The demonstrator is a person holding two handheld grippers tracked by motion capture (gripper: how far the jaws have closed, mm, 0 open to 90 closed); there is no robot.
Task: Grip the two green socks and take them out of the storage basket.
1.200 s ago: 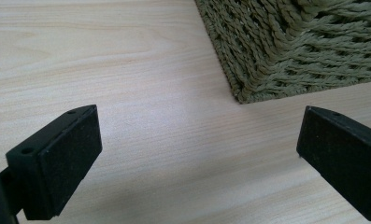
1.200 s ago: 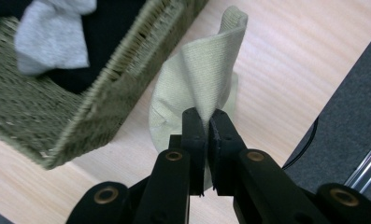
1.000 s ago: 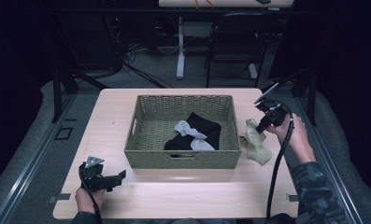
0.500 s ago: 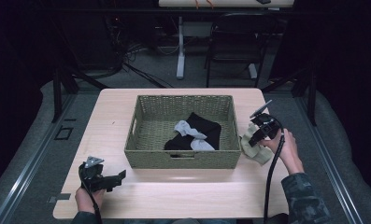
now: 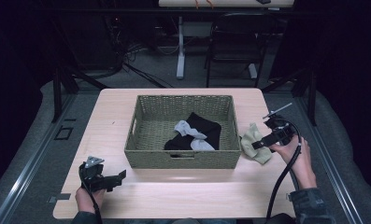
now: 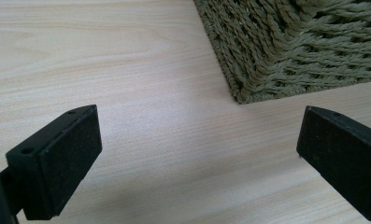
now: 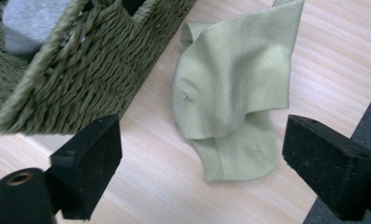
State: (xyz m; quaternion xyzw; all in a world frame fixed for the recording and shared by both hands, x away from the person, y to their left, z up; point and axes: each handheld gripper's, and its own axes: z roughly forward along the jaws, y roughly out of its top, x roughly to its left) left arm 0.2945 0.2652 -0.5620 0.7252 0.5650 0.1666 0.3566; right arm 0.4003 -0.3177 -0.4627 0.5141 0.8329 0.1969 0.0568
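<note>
Reach step: right hand-held gripper [image 5: 260, 143] wide open, empty, over olive cloth [image 7: 234, 93] beside wicker basket [image 5: 183, 158]. Next: lower, pinch cloth. Left hand-held gripper [image 5: 119, 177] open, empty, idle on bench [image 5: 174, 196].

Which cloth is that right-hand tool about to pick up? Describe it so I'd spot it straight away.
Find the woven basket in the middle of the table. Just outside its right wall lies a crumpled cloth, between the open jaws of the right hand-held gripper. It is pale green, unlike the grey and black cloths in the basket.
</note>
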